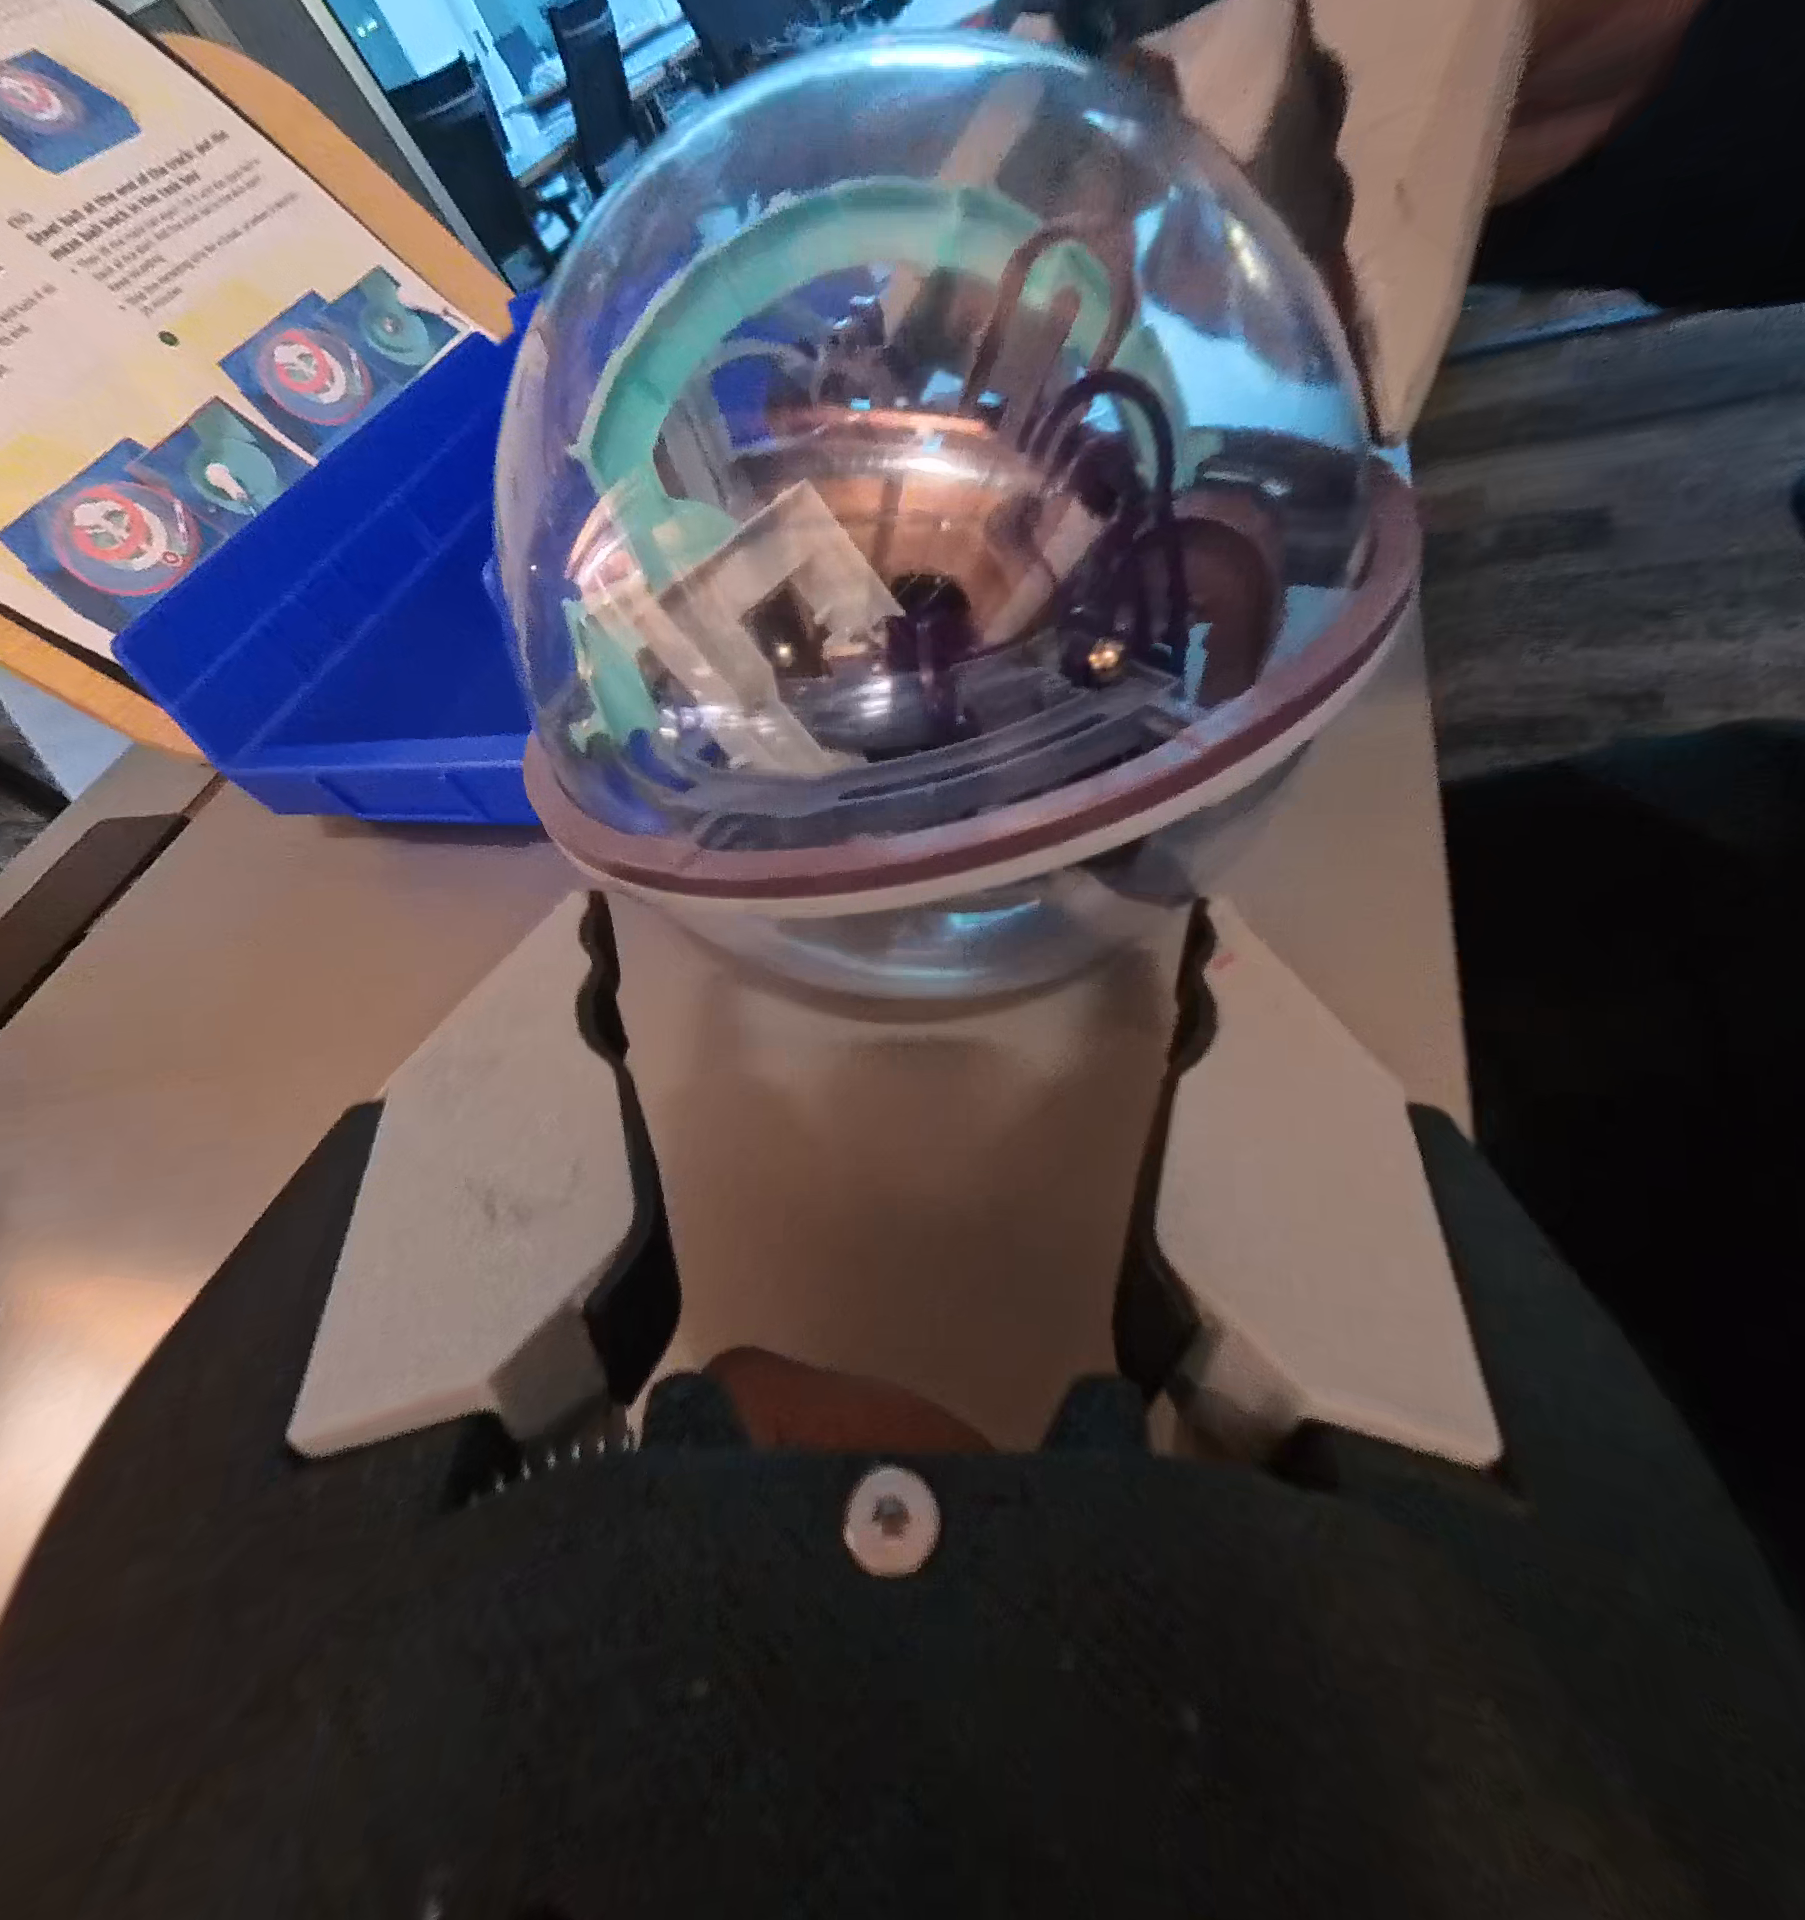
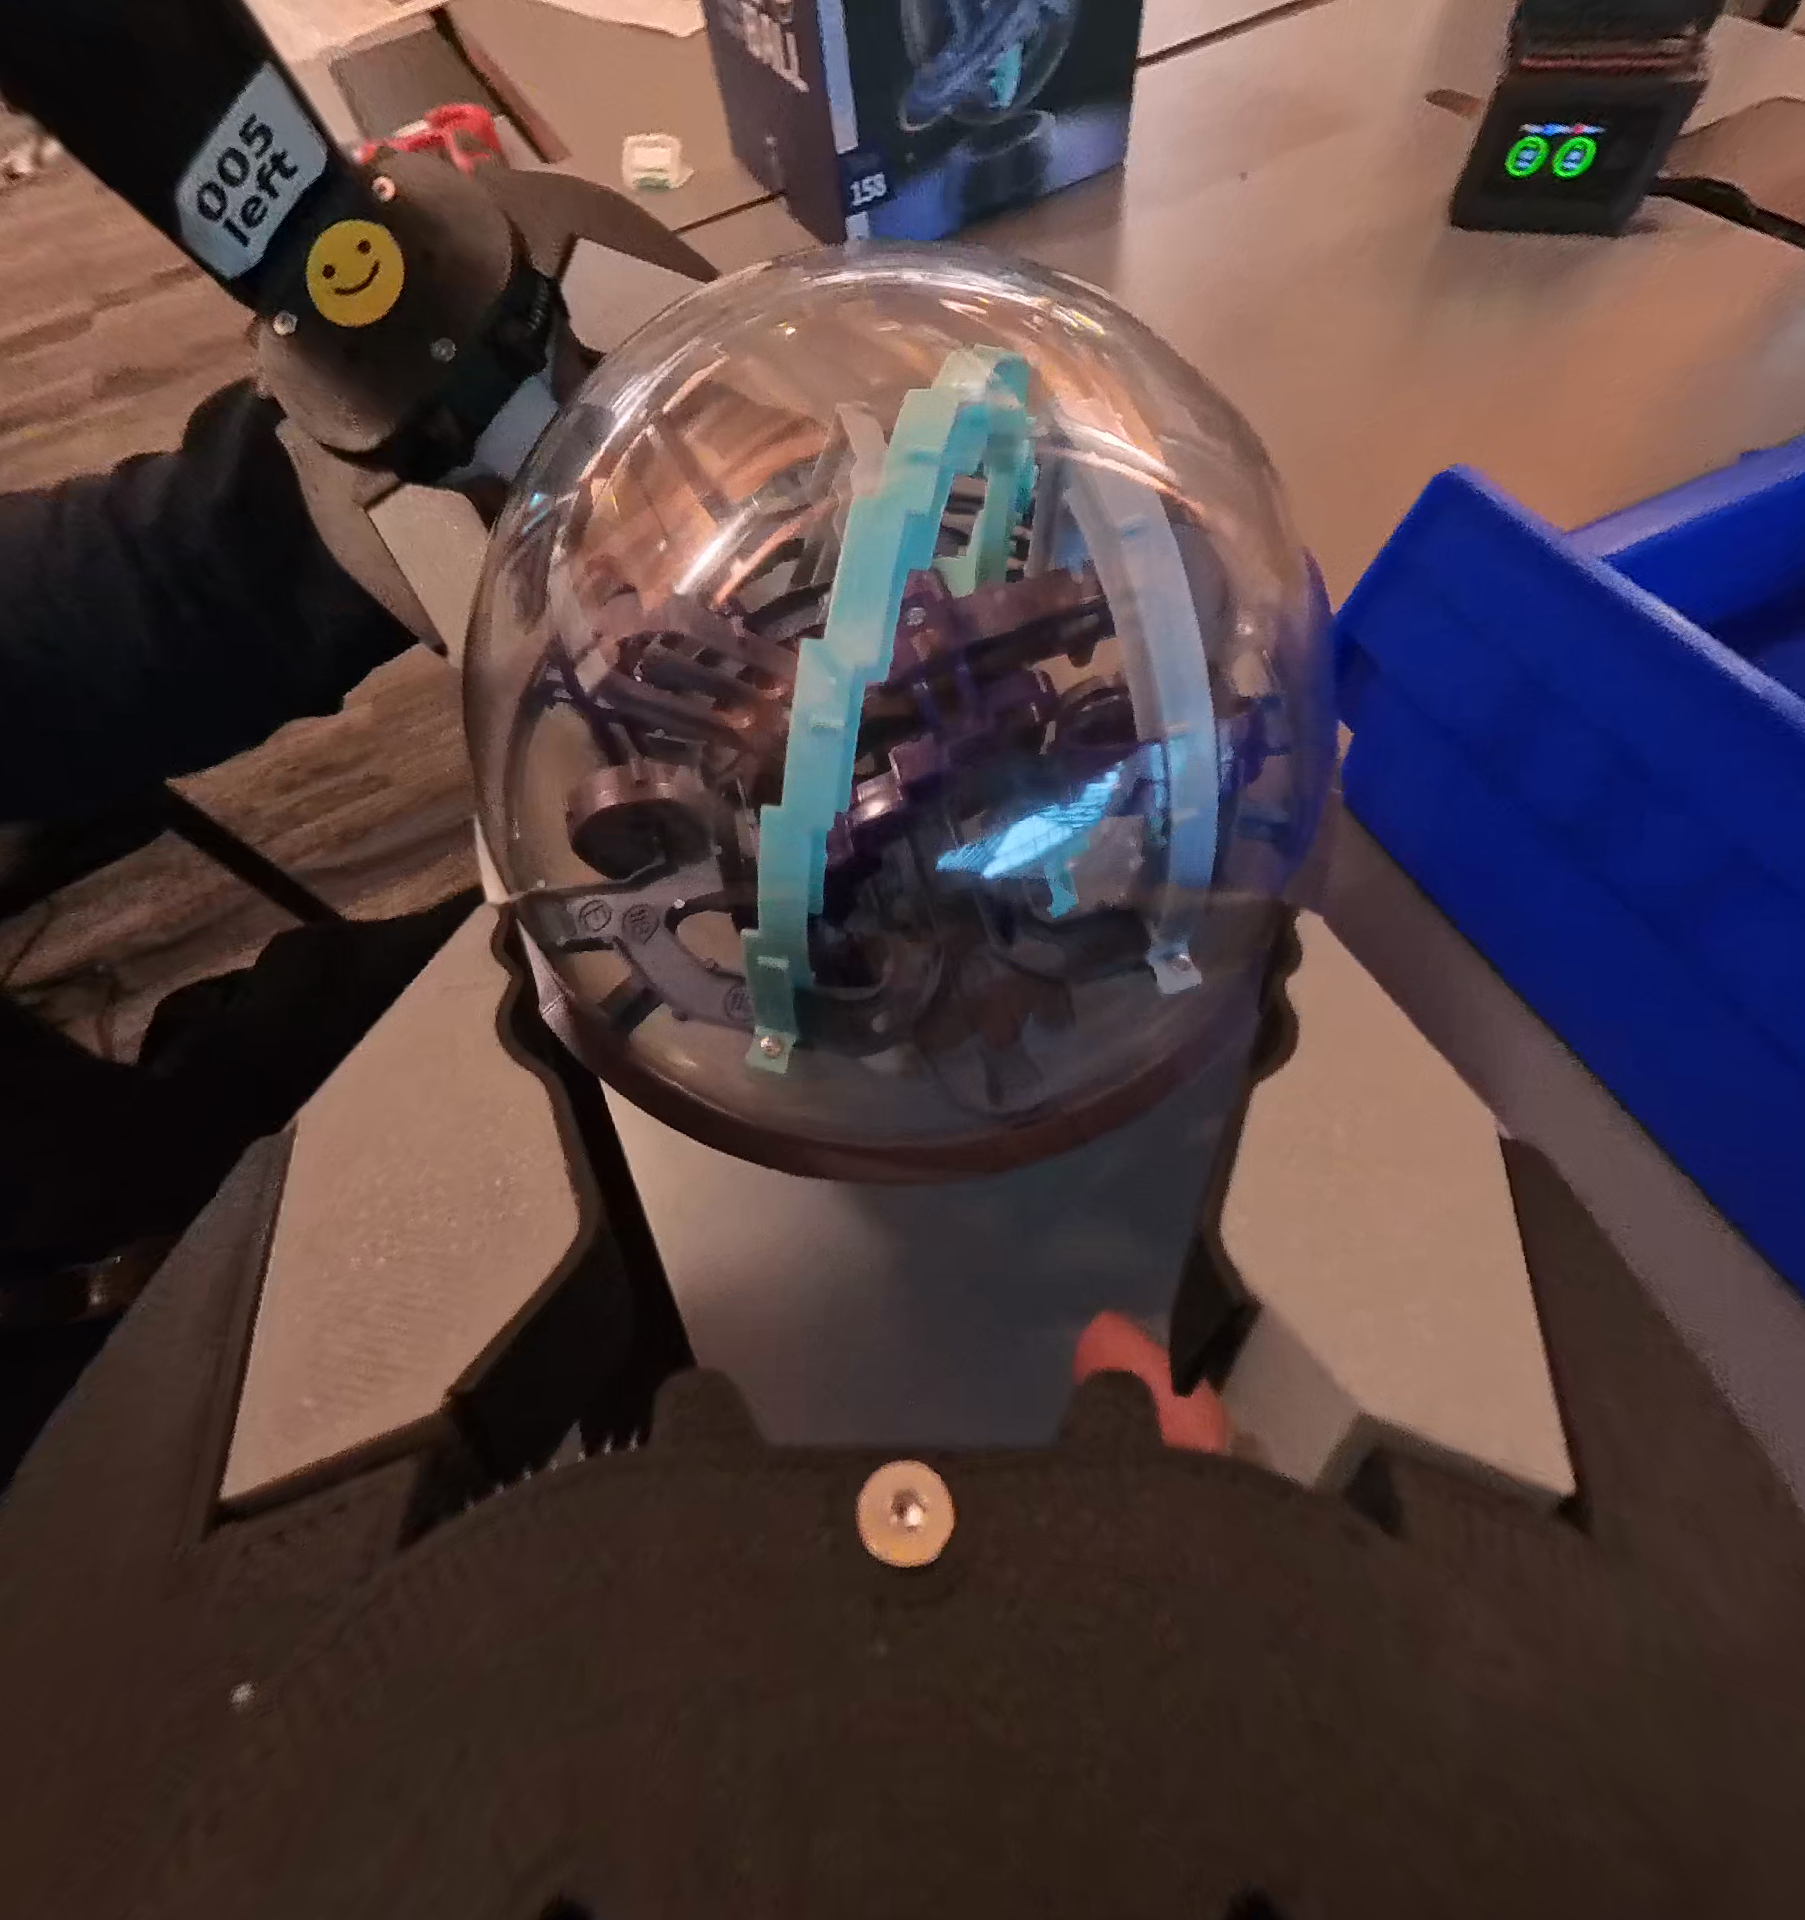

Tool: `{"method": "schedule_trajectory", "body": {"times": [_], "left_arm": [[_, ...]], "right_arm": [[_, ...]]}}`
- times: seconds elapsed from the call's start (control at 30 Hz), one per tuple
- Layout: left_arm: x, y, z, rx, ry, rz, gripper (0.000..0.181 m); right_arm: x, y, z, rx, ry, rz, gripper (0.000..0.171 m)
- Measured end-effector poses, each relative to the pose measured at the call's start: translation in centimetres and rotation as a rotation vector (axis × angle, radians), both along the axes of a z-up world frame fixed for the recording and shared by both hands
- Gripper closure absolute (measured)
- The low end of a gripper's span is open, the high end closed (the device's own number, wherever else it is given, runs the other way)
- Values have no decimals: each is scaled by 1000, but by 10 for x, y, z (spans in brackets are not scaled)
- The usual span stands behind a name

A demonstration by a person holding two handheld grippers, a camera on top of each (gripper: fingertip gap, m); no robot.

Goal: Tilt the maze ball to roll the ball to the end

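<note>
Maze ball (image 1: 939, 582) up off the surface (image 1: 202, 1039), held between both of my hand-held grippers. Clear sphere with teal, purple and pale tracks inside, dark red equator band (image 1: 981, 831) tilted, lower on my left wrist view's left side. I cannot pick out the small steel ball among the tracks.

Left hand-held gripper (image 1: 898, 925): fingers (image 1: 599, 997) spread wide and pressed against the underside of the sphere just below the band, gripping it. In the right wrist view this same gripper (image 2: 482, 436) shows coming in from the upper left, meeting the far-left side of the maze ball (image 2: 898, 707).

Right hand-held gripper (image 2: 898, 966): fingers (image 2: 524, 987) spread to either side of the sphere's lower half, clamped on it; teal stepped arch (image 2: 877, 727) runs near upright toward me.

Blue plastic bin (image 1: 358, 644) sits on the surface just beside the ball; in the right wrist view it (image 2: 1604, 831) is at the right. Instruction sheet on a wooden board (image 1: 150, 312) leans behind the bin. Farther off: product box (image 2: 929, 114), small dark device with green lit screen (image 2: 1563, 145)
</note>
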State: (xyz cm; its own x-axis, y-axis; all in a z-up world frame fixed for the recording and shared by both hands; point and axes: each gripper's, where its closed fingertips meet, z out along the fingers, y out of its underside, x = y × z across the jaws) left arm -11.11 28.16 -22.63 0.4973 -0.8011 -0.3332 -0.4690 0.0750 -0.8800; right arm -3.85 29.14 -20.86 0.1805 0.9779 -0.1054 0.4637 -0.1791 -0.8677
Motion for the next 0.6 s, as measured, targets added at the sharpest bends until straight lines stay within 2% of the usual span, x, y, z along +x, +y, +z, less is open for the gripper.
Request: {"method": "schedule_trajectory", "body": {"times": [0.17,0.23,0.33,0.4,0.53,0.6], "left_arm": [[-3,4,-2,-17,3,-45,76],[-2,4,-1,-38,-12,-81,78],[-3,6,-1,-46,-9,-114,81],[-2,8,-1,-50,-3,-118,82],[1,4,0,-53,-18,-117,83],[1,4,0,-51,-26,-90,82]], "right_arm": [[6,-3,6,75,-22,-30,40],[10,3,15,67,-4,-6,37],[12,12,35,5,78,109,48],[11,21,33,-71,72,162,40],[0,21,22,-147,68,198,44],[-3,17,18,-130,75,188,41]]}}
